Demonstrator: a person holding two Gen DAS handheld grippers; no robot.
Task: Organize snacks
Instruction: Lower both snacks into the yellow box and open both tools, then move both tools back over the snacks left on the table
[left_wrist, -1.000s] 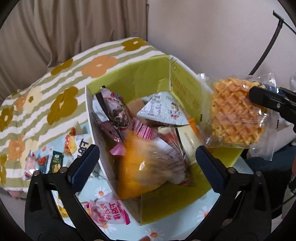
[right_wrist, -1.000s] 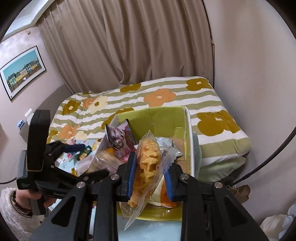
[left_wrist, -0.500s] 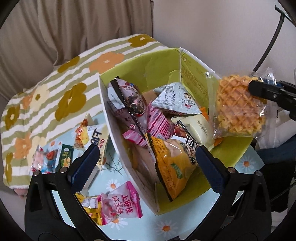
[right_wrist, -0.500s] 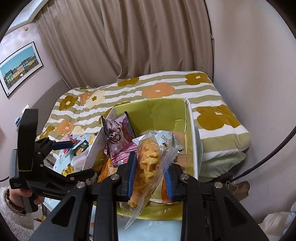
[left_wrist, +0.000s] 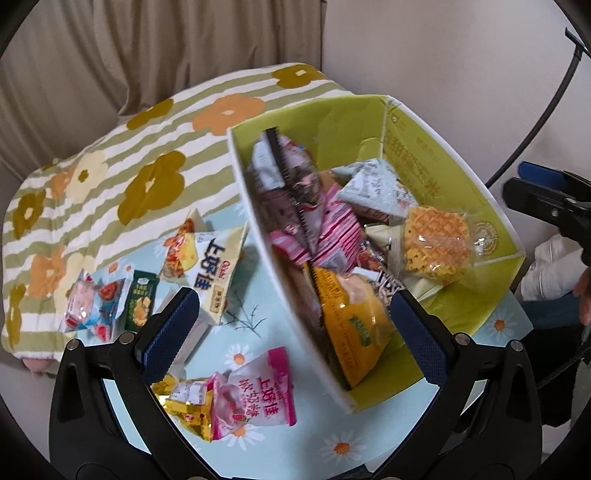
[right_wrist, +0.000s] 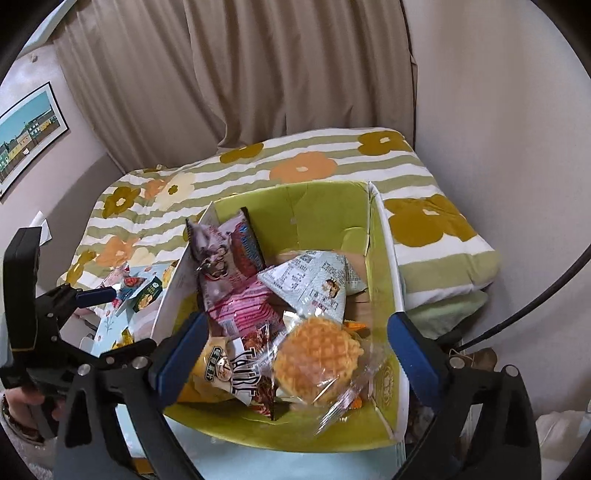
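1. A low table (left_wrist: 258, 332) with a pale blue daisy-print cover stands against a bed with a green-striped flower quilt (right_wrist: 424, 221); beige curtains (right_wrist: 258, 74) hang behind, and a framed picture (right_wrist: 26, 125) is on the left wall.
2. A green-lined cardboard box (right_wrist: 325, 206) sits on the table, crowded with snack packets.
3. The waffle in clear wrap (right_wrist: 317, 362) lies loose on top of the packets at the box's near end, beside a dark "TAURE" packet (right_wrist: 251, 369) and below a pale triangular packet (right_wrist: 314, 284).
4. The right gripper (right_wrist: 299, 343) hovers over it, jaws opening wide; the pads stand clear of the wrapper.
5. The left gripper (left_wrist: 291, 325) is spread wide with nothing in it, straddling the box's white near wall.
6. Outside the box, on the cloth, lie a pink packet (left_wrist: 266, 402), a gold packet (left_wrist: 184, 402), a white Oishi bag (left_wrist: 210, 277) and small packets (left_wrist: 110, 302) near the quilt.
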